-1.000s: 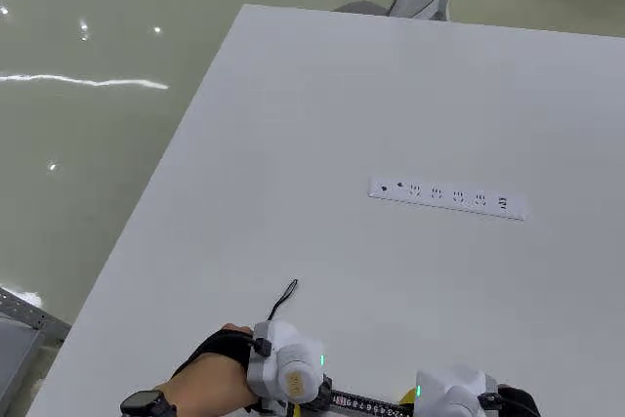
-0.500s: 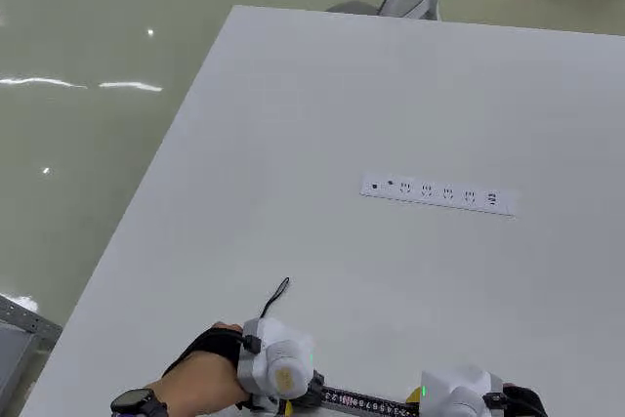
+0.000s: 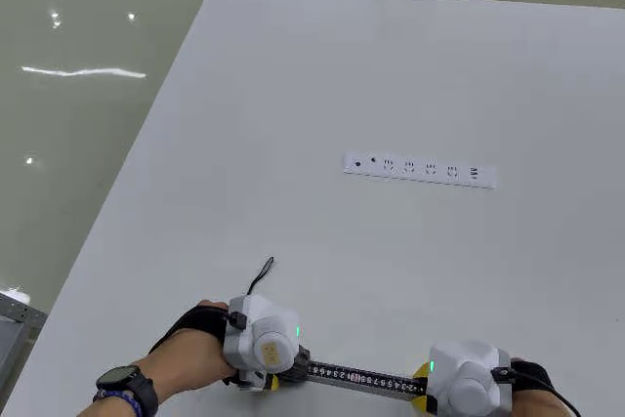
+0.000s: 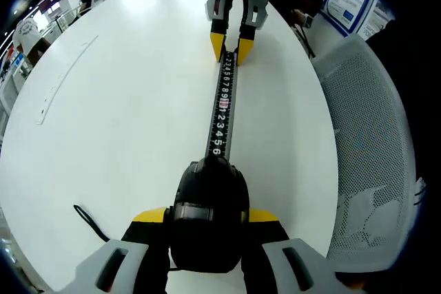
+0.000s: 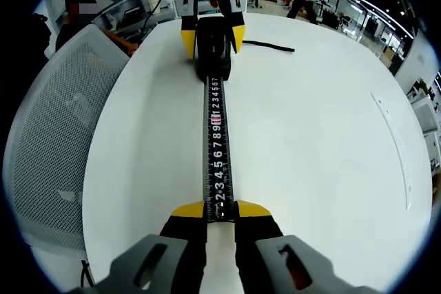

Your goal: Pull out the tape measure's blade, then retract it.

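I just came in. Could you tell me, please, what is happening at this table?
A person holds a gripper in each hand at a white table. The left gripper has its jaws closed around the tape measure case, and the right gripper pinches the free end of the blade. The blade is drawn out and runs straight between the two grippers, low over the table top. It is not yet retracted. A power strip lies farther back on the table.
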Demonstrator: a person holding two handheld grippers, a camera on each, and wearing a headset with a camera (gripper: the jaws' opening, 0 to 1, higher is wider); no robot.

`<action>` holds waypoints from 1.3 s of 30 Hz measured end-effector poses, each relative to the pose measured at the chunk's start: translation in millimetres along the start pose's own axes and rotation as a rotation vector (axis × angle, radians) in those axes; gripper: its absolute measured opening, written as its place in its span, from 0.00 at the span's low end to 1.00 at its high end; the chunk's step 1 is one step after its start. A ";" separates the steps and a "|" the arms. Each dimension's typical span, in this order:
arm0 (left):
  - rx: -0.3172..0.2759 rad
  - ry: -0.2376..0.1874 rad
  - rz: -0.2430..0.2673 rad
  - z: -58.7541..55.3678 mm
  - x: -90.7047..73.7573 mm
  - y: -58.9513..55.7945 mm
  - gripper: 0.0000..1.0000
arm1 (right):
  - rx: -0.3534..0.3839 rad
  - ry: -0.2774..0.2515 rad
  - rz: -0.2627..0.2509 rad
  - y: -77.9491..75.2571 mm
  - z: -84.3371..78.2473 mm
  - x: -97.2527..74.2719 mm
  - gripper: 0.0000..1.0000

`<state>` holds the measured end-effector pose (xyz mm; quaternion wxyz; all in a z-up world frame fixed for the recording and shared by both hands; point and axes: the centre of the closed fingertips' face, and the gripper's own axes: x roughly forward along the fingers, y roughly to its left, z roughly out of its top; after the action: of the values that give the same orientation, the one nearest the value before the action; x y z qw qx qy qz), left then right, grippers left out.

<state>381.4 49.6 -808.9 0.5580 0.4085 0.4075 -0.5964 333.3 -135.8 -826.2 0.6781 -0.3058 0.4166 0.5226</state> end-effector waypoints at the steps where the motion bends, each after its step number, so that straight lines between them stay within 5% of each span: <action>1: 0.001 0.001 0.000 0.0 0.0 -0.1 0.37 | 0.001 0.001 -0.001 0.1 -1.7 -0.9 0.13; 39: 0.014 0.039 0.004 -1.4 0.0 -0.8 0.37 | 0.017 0.025 -0.028 -0.7 -45.2 -25.7 0.13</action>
<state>380.6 50.9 -809.3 0.5482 0.4251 0.4133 -0.5899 320.2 -186.2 -824.5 0.6826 -0.3122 0.4253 0.5057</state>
